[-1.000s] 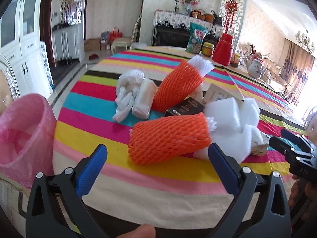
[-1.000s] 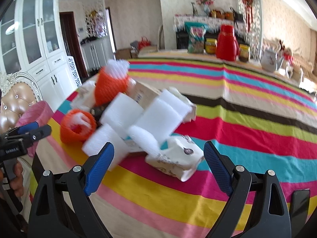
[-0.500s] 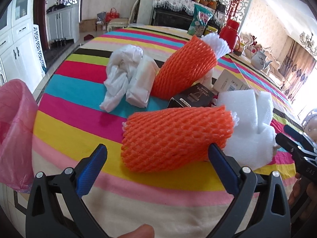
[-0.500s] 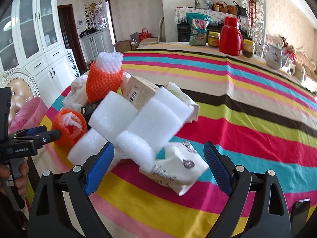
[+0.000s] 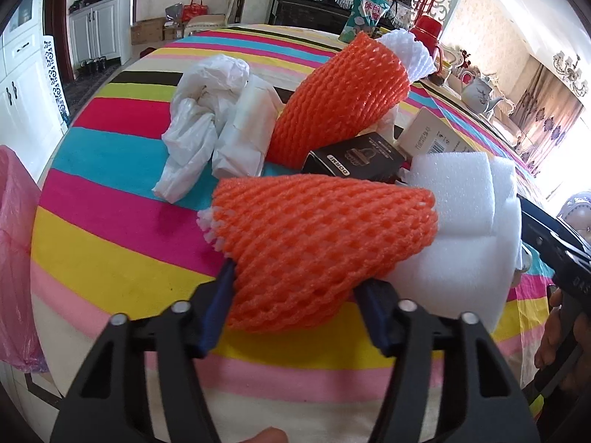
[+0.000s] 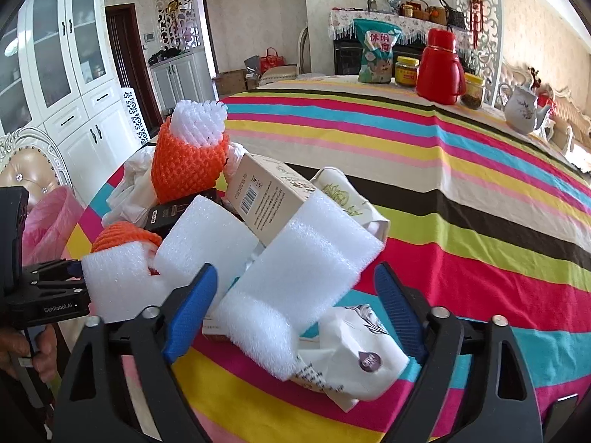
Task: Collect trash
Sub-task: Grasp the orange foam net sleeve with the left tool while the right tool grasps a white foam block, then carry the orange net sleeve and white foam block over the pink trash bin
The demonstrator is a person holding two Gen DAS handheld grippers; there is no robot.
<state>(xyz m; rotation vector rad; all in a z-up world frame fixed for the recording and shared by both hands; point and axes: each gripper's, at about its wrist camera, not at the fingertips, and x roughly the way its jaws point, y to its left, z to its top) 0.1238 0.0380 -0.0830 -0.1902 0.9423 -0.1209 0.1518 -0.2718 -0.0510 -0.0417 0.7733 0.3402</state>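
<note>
Left gripper (image 5: 295, 291) clamping orange foam net (image 5: 321, 243)

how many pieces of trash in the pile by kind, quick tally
orange foam nets: 2
white foam blocks: 3
boxes: 2
white plastic bags: 1
printed wrappers or packs: 3
total: 11

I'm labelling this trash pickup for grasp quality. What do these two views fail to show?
- Left wrist view: the left hand-held gripper fingers' contact with the near orange foam net is covered by the net.
- Left wrist view: the pink trash bag is cut by the frame edge; its opening is unseen.
- Right wrist view: the right hand-held gripper straddles a white foam strip; pad contact is unclear.
- Right wrist view: the print on the cardboard box is too small.
</note>
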